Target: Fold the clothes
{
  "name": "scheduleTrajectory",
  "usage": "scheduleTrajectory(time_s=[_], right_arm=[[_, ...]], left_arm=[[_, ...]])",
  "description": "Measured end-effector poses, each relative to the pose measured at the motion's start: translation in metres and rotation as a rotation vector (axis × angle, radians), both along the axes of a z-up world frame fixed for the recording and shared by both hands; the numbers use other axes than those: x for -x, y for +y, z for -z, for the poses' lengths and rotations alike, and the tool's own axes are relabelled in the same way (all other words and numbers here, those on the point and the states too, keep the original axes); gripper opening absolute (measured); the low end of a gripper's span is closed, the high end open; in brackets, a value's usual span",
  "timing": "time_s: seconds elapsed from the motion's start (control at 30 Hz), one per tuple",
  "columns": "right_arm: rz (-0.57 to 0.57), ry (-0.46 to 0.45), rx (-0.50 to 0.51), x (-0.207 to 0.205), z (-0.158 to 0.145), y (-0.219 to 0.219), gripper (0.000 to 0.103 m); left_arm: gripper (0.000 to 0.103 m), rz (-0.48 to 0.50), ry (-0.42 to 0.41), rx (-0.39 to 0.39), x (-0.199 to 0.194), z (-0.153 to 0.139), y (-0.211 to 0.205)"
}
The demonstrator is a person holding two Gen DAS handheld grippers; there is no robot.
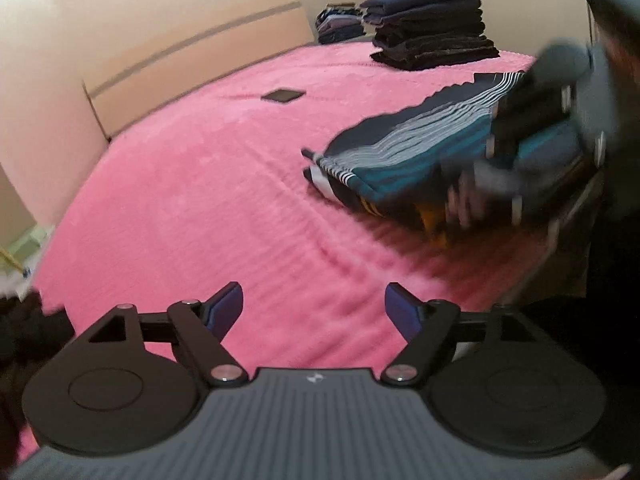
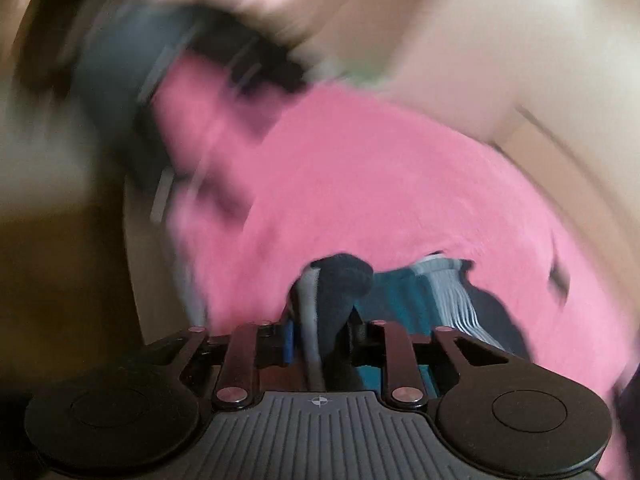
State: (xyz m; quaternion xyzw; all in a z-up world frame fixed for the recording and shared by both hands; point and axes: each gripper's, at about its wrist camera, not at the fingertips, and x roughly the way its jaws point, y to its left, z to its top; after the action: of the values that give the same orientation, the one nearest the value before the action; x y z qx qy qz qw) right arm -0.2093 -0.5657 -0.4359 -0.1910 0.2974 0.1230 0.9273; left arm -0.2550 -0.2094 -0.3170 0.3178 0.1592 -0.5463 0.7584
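Right gripper (image 2: 320, 340) clamped on folded shirt (image 1: 400, 160) to carry it over the bed (image 1: 200, 200) — left gripper (image 1: 314, 308) apart, empty

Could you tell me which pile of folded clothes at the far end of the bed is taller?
The nearer dark pile; the multicoloured pile behind it, nearer the headboard, is lower.

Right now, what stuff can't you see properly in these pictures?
- Right gripper, left wrist view: motion blur smears it against the striped garment.
- Small dark flat thing on the pink blanket: too small to identify.
- Left gripper, right wrist view: blur.
- Far folded stack: partly hidden behind the nearer stack.
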Motion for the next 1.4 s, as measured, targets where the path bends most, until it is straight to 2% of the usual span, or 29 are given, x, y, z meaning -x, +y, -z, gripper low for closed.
scheduleTrajectory(time_s=[0.1,0.37,0.5,0.6,0.77,0.87,1.03,1.1,1.17,1.3,1.4], right_arm=[[0.045,-0.032,-0.093,-0.001,-0.010,-0.021,0.017],[0.130,-0.068,-0.301,0.016,-0.014,-0.058,0.015],[0.160,-0.091,-0.370,0.022,-0.024,-0.071,0.014],[0.187,-0.108,-0.414,0.032,-0.029,-0.082,0.014],[0.260,-0.165,-0.521,0.081,-0.059,-0.103,0.013],[0.324,-0.238,-0.561,0.103,-0.080,-0.133,0.013],[0.504,-0.384,-0.634,0.164,-0.097,-0.191,0.012],[0.612,-0.415,-0.674,0.194,-0.087,-0.216,0.012],[0.732,-0.426,-0.727,0.223,-0.069,-0.241,0.012],[0.976,-0.329,-0.886,0.264,-0.012,-0.282,0.012],[0.983,-0.318,-0.989,0.279,0.006,-0.291,0.012]], left_arm=[[0.078,0.064,-0.053,-0.011,-0.004,0.000,-0.016],[0.078,0.366,-0.347,-0.093,0.008,0.031,-0.086],[0.075,0.475,-0.454,-0.117,0.012,0.047,-0.115],[0.070,0.491,-0.446,-0.109,0.014,0.045,-0.137],[0.069,0.421,-0.358,-0.030,0.021,0.018,-0.178],[0.069,0.400,-0.365,0.031,0.039,-0.005,-0.203],[0.069,0.442,-0.403,0.127,0.092,-0.041,-0.264],[0.069,0.471,-0.388,0.137,0.119,-0.049,-0.296],[0.069,0.518,-0.364,0.112,0.148,-0.047,-0.329],[0.068,0.583,-0.314,0.047,0.183,-0.032,-0.363],[0.068,0.564,-0.257,0.001,0.179,-0.021,-0.360]])
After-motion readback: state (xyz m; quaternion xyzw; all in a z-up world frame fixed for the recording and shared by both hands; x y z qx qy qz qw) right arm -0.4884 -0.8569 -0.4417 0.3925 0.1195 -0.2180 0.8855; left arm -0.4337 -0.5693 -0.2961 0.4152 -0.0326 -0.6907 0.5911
